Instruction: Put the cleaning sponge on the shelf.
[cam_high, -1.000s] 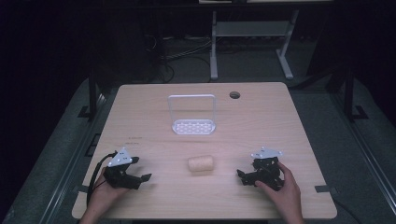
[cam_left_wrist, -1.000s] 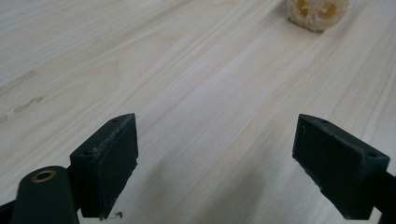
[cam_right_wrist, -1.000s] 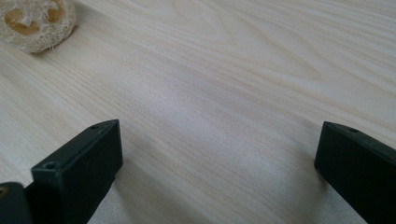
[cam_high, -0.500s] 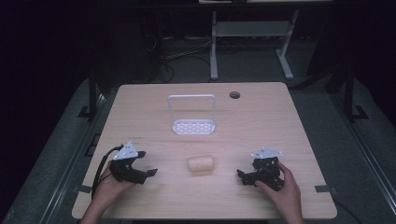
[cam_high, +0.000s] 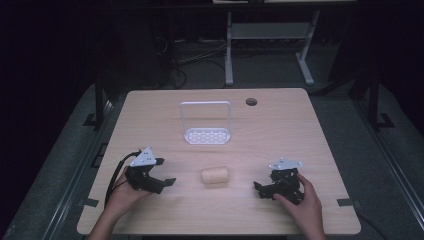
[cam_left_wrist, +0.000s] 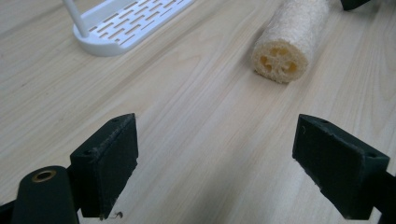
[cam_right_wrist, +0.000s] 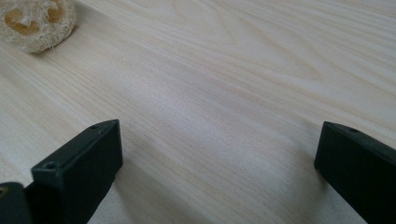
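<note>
A short tan loofah roll (cam_high: 215, 175) lies on its side near the middle front of the wooden table (cam_high: 280, 130). In the left gripper view the loofah roll (cam_left_wrist: 285, 42) shows its holed end ahead and to the right. My left gripper (cam_high: 165, 181) stands open to the left of the roll, its jaws pointing toward it with a gap between. My right gripper (cam_high: 258, 189) rests open on the table to the right of the roll. The right gripper view catches the loofah roll (cam_right_wrist: 35, 21) at its top left corner.
A white slotted rack (cam_high: 207, 135) with an upright wire frame stands behind the roll; the rack's base (cam_left_wrist: 126, 23) shows in the left gripper view. A round cable hole (cam_high: 251, 102) sits at the table's back. Metal table legs (cam_high: 229, 45) stand on the floor beyond.
My left gripper has moved right and a little forward, closer to the loofah roll. The right gripper has stayed in place.
</note>
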